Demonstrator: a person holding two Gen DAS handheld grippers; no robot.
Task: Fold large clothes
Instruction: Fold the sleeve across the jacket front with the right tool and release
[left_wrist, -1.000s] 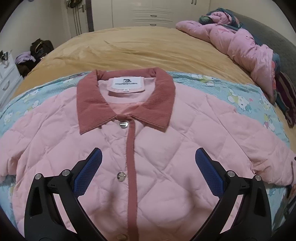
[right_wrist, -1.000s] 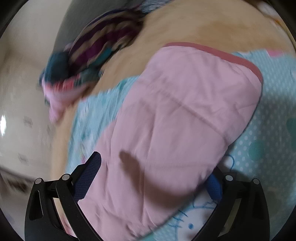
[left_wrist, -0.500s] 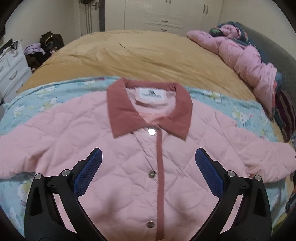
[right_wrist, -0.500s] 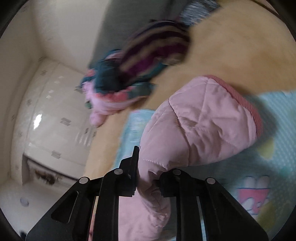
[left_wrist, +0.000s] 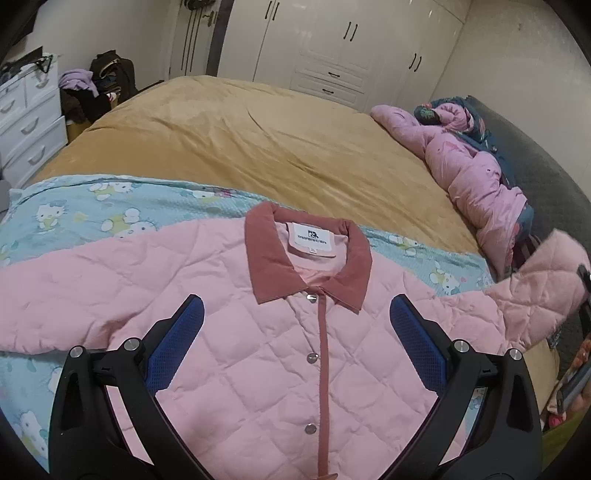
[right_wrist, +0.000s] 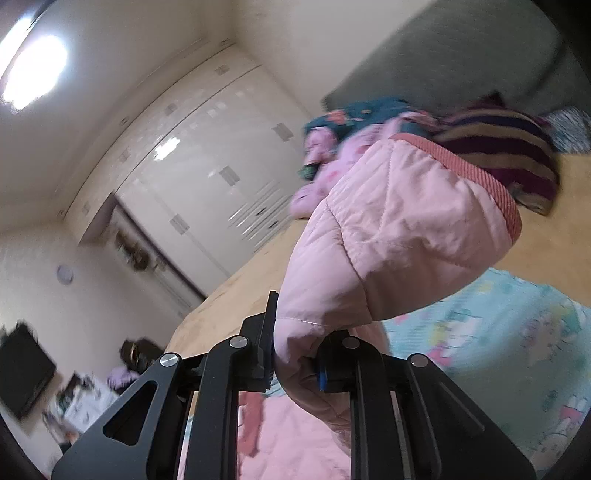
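Observation:
A pink quilted jacket (left_wrist: 258, 332) with a dusty-red collar (left_wrist: 306, 254) lies face up, buttoned, on a blue cartoon-print sheet (left_wrist: 92, 214). My left gripper (left_wrist: 295, 336) is open and empty, hovering over the jacket's chest. My right gripper (right_wrist: 291, 354) is shut on the jacket's right sleeve (right_wrist: 388, 229) and holds it lifted off the bed, the red cuff (right_wrist: 476, 177) pointing away. The raised sleeve also shows at the right edge of the left wrist view (left_wrist: 546, 280). The left sleeve (left_wrist: 55, 288) lies flat.
The tan bedspread (left_wrist: 258, 140) stretches beyond the sheet. A heap of pink and dark clothes (left_wrist: 476, 166) lies along the grey headboard (left_wrist: 535, 155). White wardrobes (left_wrist: 332, 48) stand behind, a white dresser (left_wrist: 26, 118) at left.
My right gripper closed on the sleeve and has lifted and swung it up. My left gripper has pulled back and higher, staying open.

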